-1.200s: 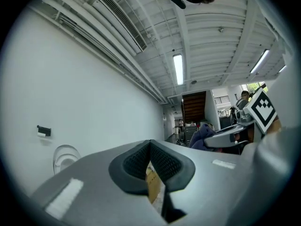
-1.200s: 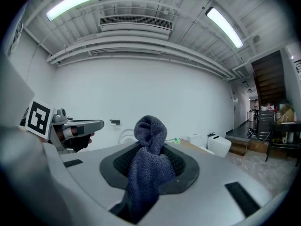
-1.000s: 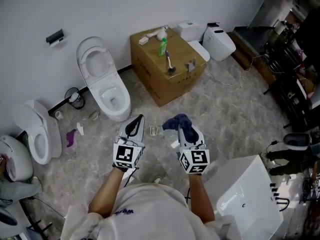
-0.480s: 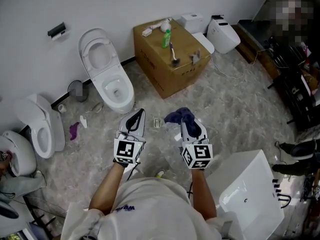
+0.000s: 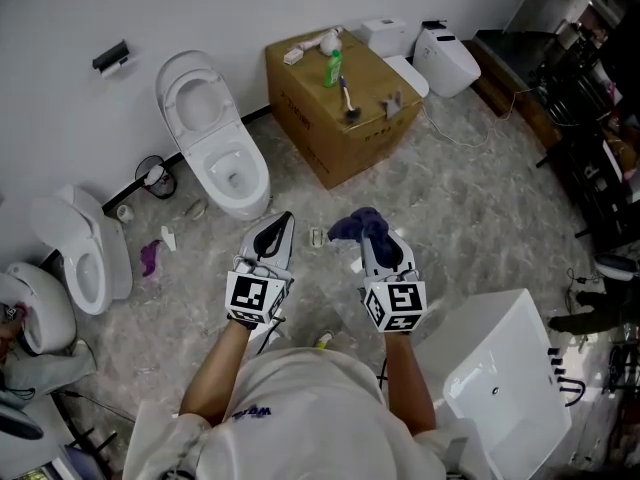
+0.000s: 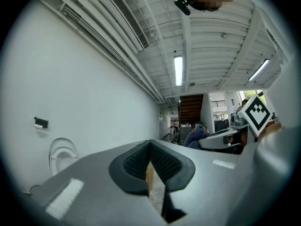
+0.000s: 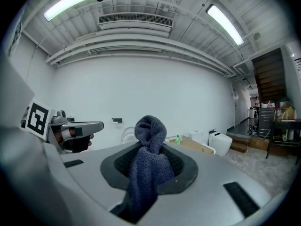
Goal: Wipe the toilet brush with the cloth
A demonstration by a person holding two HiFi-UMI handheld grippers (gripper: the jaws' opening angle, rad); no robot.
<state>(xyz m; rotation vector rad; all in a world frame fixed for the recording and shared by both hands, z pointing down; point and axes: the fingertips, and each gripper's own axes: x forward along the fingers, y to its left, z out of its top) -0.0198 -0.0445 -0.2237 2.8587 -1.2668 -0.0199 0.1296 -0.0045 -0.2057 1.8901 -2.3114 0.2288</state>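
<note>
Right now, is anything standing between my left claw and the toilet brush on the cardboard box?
Nothing visible does. The left claw is shut and empty, and only open floor with small litter lies between it and the toilet brush on top of the cardboard box.

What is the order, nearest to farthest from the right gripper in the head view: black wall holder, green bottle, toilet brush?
1. Toilet brush, on the cardboard box ahead of the right gripper and its cloth.
2. Green bottle, further back on that box.
3. Black wall holder, high on the wall at far left.
</note>
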